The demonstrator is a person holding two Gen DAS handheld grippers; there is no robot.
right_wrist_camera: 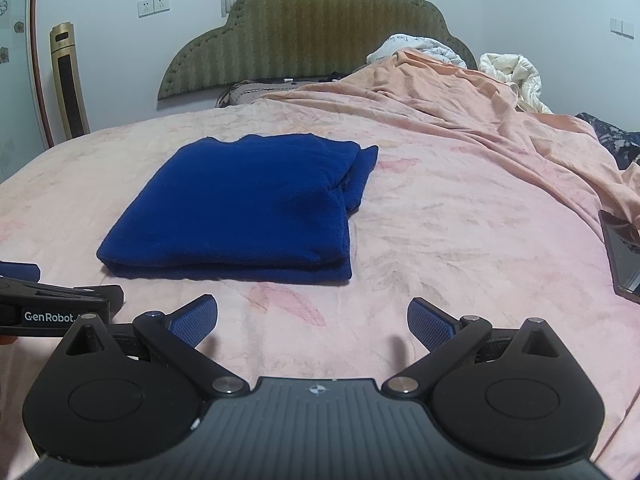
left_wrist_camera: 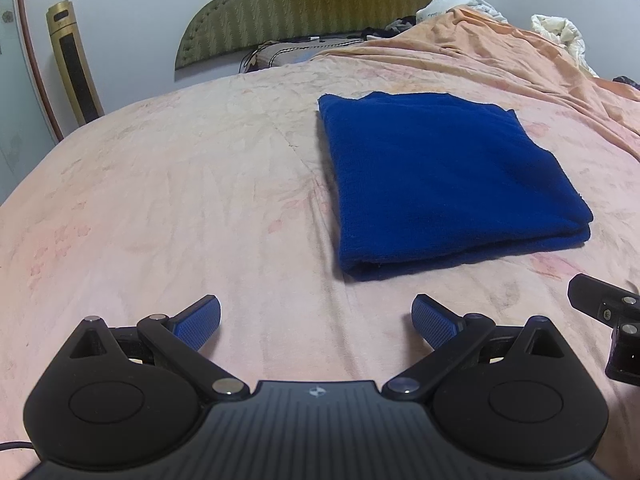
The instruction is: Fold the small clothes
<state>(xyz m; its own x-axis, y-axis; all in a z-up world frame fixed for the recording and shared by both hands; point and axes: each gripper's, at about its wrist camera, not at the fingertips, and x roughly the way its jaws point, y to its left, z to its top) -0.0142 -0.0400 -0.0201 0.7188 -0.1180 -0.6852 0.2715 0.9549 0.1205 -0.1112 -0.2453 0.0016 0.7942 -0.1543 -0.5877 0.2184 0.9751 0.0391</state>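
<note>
A: Start at the left. What do you see?

B: A gold tower fan (left_wrist_camera: 72, 64) stands by the wall, then the green headboard (left_wrist_camera: 320, 4). The pink bedsheet (left_wrist_camera: 160, 200) spreads across the whole foreground. The left gripper (left_wrist_camera: 316, 320) hovers low over it, jaws spread wide, nothing between the blue pads (left_wrist_camera: 198, 322).

A: And the garment?

B: The blue garment (left_wrist_camera: 444, 180) lies flat on the sheet, ahead and to the right of the left gripper, apart from it. It is a neat rectangle of several layers, with a rounded fold along the near edge.

A: Moving right?

B: The right gripper (right_wrist_camera: 312, 322) is also wide open and empty, hanging over bare sheet just short of the garment's near edge. In its view the garment sits ahead and to the left, and one lower layer pokes out past the top layer at the far right corner. Further right, a rumpled orange cover (right_wrist_camera: 480, 100) is heaped up, with a white quilt (right_wrist_camera: 512, 72) behind it and a dark phone (right_wrist_camera: 622, 252) lying on the sheet.

A: So which step is this?

B: I judge the folding finished, or nearly: both grippers are clear of the cloth.

A: What would the next move need?

B: If anything, pinching that stray layer at the corner and tucking it flush, lightly, so the stack does not slide. Otherwise, fetching another piece.
</note>
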